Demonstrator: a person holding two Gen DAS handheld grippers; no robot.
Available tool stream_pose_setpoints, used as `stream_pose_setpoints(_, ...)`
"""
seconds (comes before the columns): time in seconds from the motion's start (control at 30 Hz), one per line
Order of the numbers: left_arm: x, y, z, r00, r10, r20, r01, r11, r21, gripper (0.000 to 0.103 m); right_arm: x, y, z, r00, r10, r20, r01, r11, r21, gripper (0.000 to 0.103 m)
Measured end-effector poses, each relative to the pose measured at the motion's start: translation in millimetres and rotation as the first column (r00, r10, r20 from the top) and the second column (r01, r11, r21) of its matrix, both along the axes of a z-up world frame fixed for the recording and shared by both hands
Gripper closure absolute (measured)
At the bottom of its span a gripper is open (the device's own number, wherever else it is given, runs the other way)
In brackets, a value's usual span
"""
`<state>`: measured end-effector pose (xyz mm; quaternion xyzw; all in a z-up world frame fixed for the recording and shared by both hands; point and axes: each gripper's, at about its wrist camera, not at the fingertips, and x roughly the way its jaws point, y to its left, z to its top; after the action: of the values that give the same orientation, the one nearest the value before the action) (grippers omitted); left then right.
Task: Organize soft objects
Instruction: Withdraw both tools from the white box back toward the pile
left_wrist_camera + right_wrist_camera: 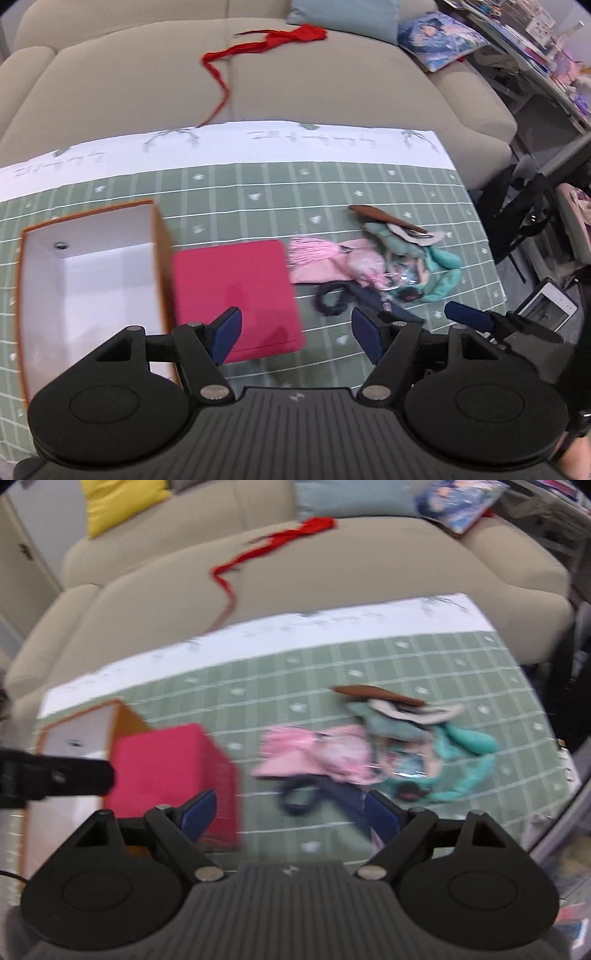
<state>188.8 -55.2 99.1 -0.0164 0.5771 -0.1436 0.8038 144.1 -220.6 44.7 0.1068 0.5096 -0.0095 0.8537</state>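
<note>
A pile of soft things lies on the green checked tablecloth (258, 206): a pink tasselled cloth (321, 258), a teal plush doll (417, 258) and a dark blue scrunchie (332, 299). The pile also shows in the right wrist view (369, 753). An open orange box with a white inside (88, 280) stands at the left, a pink-red box (236, 291) beside it. My left gripper (295, 336) is open and empty, above the red box's near edge. My right gripper (291, 816) is open and empty, hovering near the scrunchie (299, 797).
A beige sofa (147, 74) runs behind the table, with a red ribbon (266, 44), a light blue cushion (343, 14) and a printed cushion (439, 37) on it. A yellow cushion (118, 502) is at its left. Cluttered shelves and dark bags stand at the right.
</note>
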Motion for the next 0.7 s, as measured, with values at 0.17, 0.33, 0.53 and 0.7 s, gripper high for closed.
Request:
stream_pose_setpoints(0.17,1.4,-27.2,-17.5,0.999,-0.041,-0.032,0.041,0.999,0.014,0.023,4.9,-29.8,-36.0,0.997,-0.057,-0.052,0.058,0.998,0.025,0.017)
stream_pose_setpoints(0.33,5.2,-33.7,-35.5,0.996,-0.053,-0.072,0.056,0.998,0.038,0.023,18.6,-47.0,-76.8,0.991,-0.065,-0.12,0.074,0.995,0.072,0.017)
stream_pose_setpoints(0.53,6.0,-32.9,-54.7,0.993,-0.032,-0.115,0.037,0.998,0.043,0.023,29.4,-38.2,-112.3,0.998,0.032,-0.062,-0.032,0.999,0.0,0.024)
stream_pose_setpoints(0.7,2.2,-42.5,-65.1,0.989,-0.078,-0.123,0.085,0.995,0.055,0.023,33.1,-38.5,-133.8,0.995,0.067,-0.073,-0.069,0.997,-0.031,0.053)
